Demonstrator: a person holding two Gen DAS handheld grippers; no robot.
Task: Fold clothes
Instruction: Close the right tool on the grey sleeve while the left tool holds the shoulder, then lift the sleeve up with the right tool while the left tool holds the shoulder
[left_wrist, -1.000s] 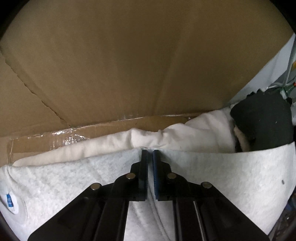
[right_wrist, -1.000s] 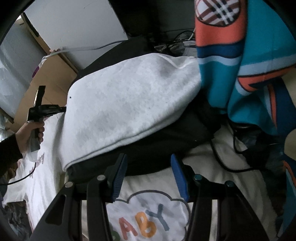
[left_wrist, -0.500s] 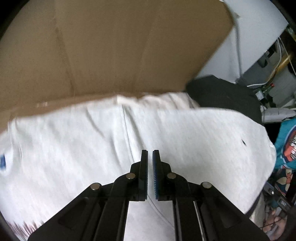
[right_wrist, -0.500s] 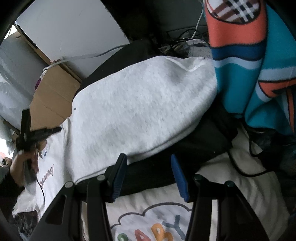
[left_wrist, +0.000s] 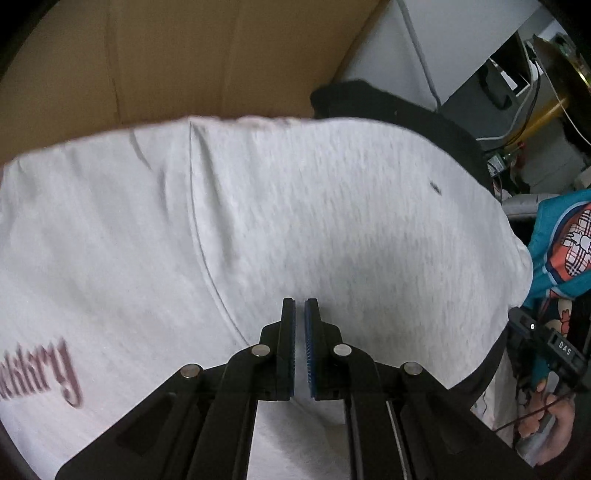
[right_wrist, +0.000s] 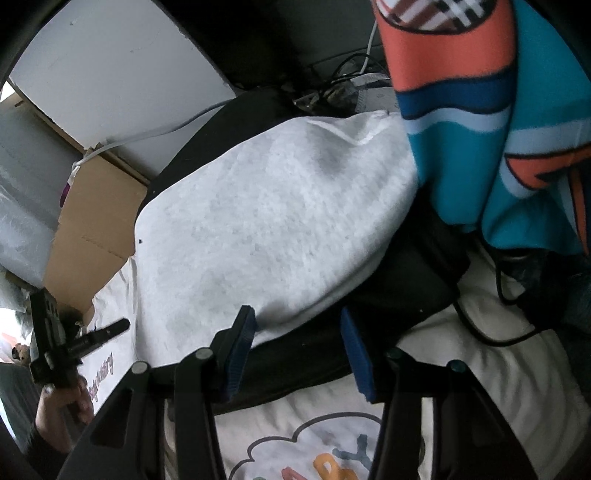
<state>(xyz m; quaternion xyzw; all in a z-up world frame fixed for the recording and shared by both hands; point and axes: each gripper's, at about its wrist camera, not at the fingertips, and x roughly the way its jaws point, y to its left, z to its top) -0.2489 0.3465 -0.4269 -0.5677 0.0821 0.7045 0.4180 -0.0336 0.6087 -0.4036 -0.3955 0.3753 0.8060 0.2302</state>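
Note:
A light grey sweatshirt (left_wrist: 332, 221) with dark red lettering (left_wrist: 48, 376) lies spread out, one part folded over. My left gripper (left_wrist: 300, 306) hovers above its middle, shut, with no cloth between the pads. In the right wrist view the same grey sweatshirt (right_wrist: 266, 229) rests on a black garment (right_wrist: 388, 295). My right gripper (right_wrist: 295, 321) stands over the sweatshirt's near hem. Its jaws are closing, with the hem and the black cloth in the gap, and the pads touch neither. At the far left, a hand holds the left gripper (right_wrist: 118, 326) over the lettering.
A cardboard wall (left_wrist: 184, 55) stands behind the sweatshirt. A teal and orange blanket (right_wrist: 480, 147) hangs at the right. A white cloth with coloured "BABY" letters (right_wrist: 325, 454) lies under my right gripper. Black cables (right_wrist: 491, 332) trail at the right, and boxes and wires crowd the back.
My left gripper has pulled back from the cardboard and the folded edge, and more of the sweatshirt and its lettering show. My right gripper has rolled a little and its jaws have narrowed.

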